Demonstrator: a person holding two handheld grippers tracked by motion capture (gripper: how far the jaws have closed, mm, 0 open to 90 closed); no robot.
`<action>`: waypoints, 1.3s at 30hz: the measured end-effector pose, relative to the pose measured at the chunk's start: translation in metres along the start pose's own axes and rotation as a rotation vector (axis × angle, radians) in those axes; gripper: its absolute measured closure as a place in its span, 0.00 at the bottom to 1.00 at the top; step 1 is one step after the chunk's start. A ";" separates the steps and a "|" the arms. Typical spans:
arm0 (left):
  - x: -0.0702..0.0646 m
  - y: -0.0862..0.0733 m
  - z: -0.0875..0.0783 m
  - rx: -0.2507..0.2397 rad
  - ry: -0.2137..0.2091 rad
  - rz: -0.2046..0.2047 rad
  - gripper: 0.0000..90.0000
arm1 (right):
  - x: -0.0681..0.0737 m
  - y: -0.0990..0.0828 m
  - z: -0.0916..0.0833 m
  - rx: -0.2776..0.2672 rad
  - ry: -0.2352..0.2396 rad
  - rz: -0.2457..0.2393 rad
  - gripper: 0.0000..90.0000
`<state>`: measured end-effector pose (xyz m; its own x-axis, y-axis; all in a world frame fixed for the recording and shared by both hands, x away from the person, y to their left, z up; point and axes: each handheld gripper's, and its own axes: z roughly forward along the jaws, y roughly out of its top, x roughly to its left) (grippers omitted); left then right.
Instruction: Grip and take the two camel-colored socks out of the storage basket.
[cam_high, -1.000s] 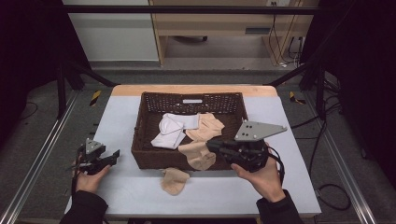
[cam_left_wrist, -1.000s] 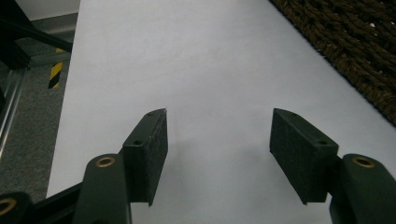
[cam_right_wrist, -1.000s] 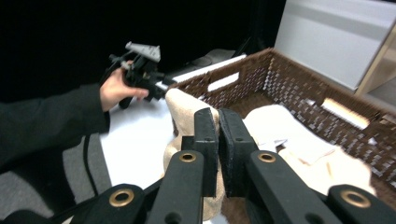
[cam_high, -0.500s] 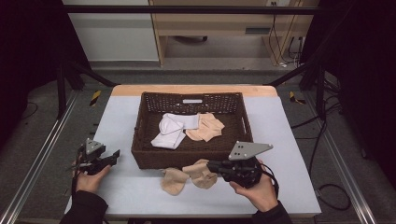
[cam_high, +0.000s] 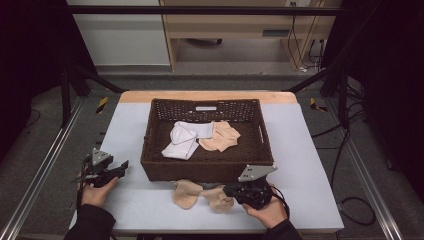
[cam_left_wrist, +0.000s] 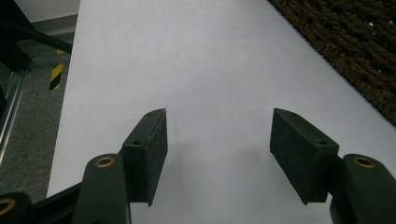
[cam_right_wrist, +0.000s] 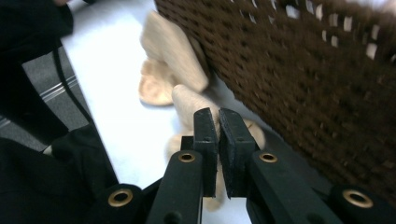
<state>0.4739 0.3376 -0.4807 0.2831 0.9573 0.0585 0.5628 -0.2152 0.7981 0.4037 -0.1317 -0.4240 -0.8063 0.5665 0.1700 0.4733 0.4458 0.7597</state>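
Note:
My right gripper (cam_high: 228, 190) (cam_right_wrist: 218, 117) is low over the table in front of the brown wicker basket (cam_high: 207, 168) (cam_right_wrist: 303, 70), its jaws shut on a beige sock (cam_high: 218, 198) (cam_right_wrist: 186, 100) that now rests on the white tabletop. A second beige sock (cam_high: 186, 194) (cam_right_wrist: 168, 46) lies just to its left, against the basket's front wall. Inside the basket lie a white sock (cam_high: 182, 140) and another beige sock (cam_high: 220, 136). My left gripper (cam_high: 121, 168) (cam_left_wrist: 218, 135) stands open and empty over bare table left of the basket (cam_left_wrist: 355, 42).
The white tabletop (cam_high: 310, 150) (cam_left_wrist: 187, 56) has a wooden strip along its far edge. Metal frame rails run down both sides, and a cable trails behind my right hand. The person's dark sleeve (cam_right_wrist: 42, 186) sits close to the left of the right gripper.
My right gripper has come down from above the basket's front edge to the table, bringing the beige sock beside the one lying there. The left gripper has stayed put.

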 end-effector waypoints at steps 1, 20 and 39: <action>0.000 0.000 0.000 -0.001 0.000 0.000 0.41 | 0.000 0.000 0.000 0.000 0.000 0.000 0.95; 0.000 0.000 0.000 0.001 -0.001 0.001 0.41 | 0.005 0.001 0.001 -0.097 -0.055 -0.017 0.66; 0.000 0.000 0.000 0.001 -0.003 -0.002 0.41 | -0.013 0.012 -0.064 -0.426 -0.265 0.069 0.29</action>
<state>0.4743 0.3376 -0.4809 0.2843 0.9572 0.0551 0.5645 -0.2135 0.7974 0.3972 -0.1779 -0.3771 -0.6343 0.7658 0.1061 0.2912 0.1096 0.9503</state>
